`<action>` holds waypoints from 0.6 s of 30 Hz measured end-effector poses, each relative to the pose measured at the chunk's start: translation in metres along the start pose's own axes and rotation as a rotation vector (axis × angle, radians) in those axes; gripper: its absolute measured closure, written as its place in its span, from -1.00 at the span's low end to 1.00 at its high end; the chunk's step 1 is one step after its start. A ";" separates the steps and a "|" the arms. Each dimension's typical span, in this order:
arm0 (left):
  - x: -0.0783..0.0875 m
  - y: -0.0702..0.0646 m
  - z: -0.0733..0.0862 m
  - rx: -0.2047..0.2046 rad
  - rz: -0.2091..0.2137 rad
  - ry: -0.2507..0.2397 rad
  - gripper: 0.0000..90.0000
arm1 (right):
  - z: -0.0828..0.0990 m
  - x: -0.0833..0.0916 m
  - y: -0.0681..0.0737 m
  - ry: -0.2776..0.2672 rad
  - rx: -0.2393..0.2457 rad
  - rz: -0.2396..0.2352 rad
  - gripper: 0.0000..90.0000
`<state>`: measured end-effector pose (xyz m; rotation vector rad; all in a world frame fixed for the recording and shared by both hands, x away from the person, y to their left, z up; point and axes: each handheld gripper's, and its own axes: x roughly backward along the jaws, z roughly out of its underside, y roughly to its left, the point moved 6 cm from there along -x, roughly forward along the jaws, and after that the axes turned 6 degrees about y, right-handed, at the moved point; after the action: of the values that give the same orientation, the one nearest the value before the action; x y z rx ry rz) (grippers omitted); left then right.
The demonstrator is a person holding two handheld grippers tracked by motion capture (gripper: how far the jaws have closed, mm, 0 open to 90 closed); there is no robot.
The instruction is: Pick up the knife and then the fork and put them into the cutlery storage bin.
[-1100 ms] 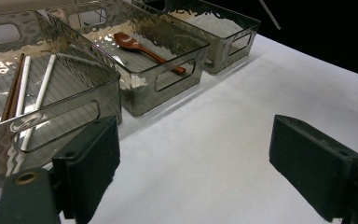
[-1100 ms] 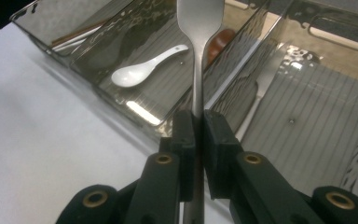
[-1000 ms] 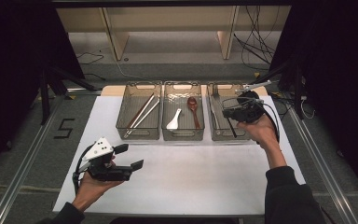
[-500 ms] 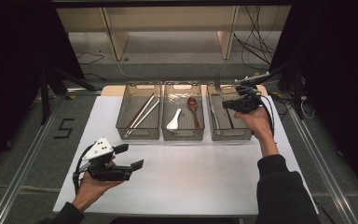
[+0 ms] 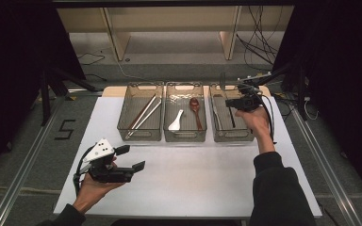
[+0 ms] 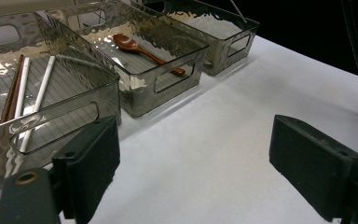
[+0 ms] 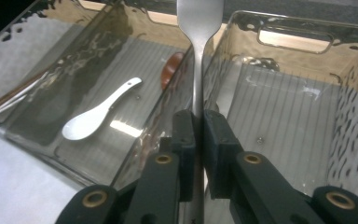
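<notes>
A: Right tongs (image 5: 235,101) have shifted farther back over the right bin (image 5: 217,134), clenched on a metal utensil (image 7: 198,56). Drop looks close.
B: Orientation?
A: Long axis runs straight out from the tongs, broad end away, handle pinched above the bin.
B: Left tongs (image 5: 131,157)?
A: Released, nothing between them, hovering over the white surface (image 5: 202,174).

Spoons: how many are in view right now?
2. The white spoon and the brown spoon both lie in the middle bin. Others could be hidden behind bin walls.
</notes>
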<state>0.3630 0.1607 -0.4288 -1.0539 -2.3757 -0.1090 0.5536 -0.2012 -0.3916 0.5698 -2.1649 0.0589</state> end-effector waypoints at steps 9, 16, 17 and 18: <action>0.000 0.000 0.000 -0.004 0.001 0.003 -0.65 | 0.000 -0.009 -0.002 0.002 -0.029 0.012 0.87; 0.000 0.000 0.000 -0.005 -0.001 0.003 -0.65 | 0.000 -0.015 -0.001 0.004 -0.040 0.026 0.87; 0.000 0.000 0.000 -0.006 -0.001 0.004 -0.65 | 0.000 -0.016 -0.001 0.004 -0.044 0.024 0.87; 0.000 0.001 0.000 -0.006 -0.002 0.005 -0.65 | 0.000 -0.016 -0.001 0.003 -0.047 0.022 0.87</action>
<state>0.3630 0.1614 -0.4291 -1.0533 -2.3737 -0.1198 0.5623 -0.1964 -0.4044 0.5189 -2.1643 0.0209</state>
